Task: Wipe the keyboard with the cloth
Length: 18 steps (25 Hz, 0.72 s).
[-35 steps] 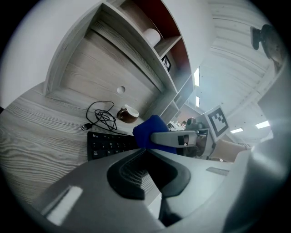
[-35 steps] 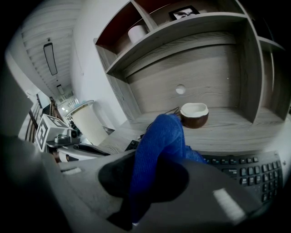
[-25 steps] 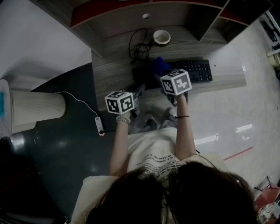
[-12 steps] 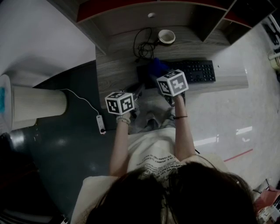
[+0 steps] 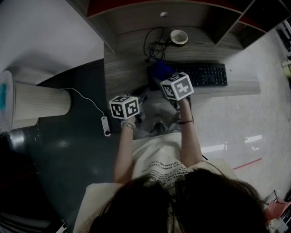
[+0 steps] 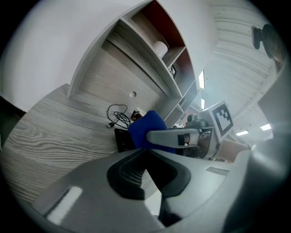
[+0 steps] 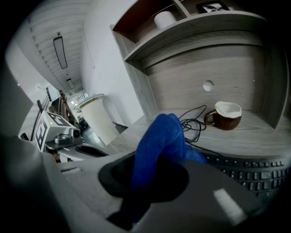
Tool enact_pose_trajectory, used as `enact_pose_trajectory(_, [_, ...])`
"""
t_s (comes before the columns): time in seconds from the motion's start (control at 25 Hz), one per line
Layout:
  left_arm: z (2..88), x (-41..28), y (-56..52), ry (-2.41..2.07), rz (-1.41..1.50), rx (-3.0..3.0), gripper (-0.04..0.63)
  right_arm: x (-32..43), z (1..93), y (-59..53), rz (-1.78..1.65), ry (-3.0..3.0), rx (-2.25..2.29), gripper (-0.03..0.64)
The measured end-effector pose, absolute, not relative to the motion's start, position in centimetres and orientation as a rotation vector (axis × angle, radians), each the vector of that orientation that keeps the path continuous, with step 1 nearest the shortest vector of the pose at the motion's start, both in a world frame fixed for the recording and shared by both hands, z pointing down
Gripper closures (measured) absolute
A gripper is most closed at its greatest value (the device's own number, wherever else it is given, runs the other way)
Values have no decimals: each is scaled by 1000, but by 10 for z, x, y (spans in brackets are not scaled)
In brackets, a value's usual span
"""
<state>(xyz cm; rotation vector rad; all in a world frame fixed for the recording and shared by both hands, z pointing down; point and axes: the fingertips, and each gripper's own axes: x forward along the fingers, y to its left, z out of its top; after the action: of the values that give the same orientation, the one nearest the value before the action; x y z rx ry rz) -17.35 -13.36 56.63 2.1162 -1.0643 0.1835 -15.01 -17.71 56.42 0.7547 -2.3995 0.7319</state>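
A black keyboard (image 5: 202,74) lies on the grey wooden desk (image 5: 122,75). My right gripper (image 5: 165,75) is shut on a blue cloth (image 5: 159,69), which rests at the keyboard's left end. In the right gripper view the cloth (image 7: 159,143) bulges up out of the jaws, with keys (image 7: 248,172) to its right. My left gripper (image 5: 141,97) hovers by the desk's front edge, left of the keyboard, jaws closed together on nothing. The left gripper view shows the cloth (image 6: 144,123) and the right gripper (image 6: 182,136) ahead.
A brown mug (image 5: 178,37) and a coiled black cable (image 5: 154,45) sit behind the keyboard, under the shelf unit (image 5: 159,9). On the dark floor to the left are a white power strip (image 5: 106,126) and a pale cylinder (image 5: 38,102).
The right gripper has slid left along the keyboard with the blue cloth, toward its left end. The left gripper has stayed about where it was.
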Motion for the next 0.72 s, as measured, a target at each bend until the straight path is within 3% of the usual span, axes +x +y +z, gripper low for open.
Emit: enact_pose_trajectory(0.72, [568, -195, -128, -1107, 171, 2091, 592, -177, 561, -173, 737, -2425, 698, 557])
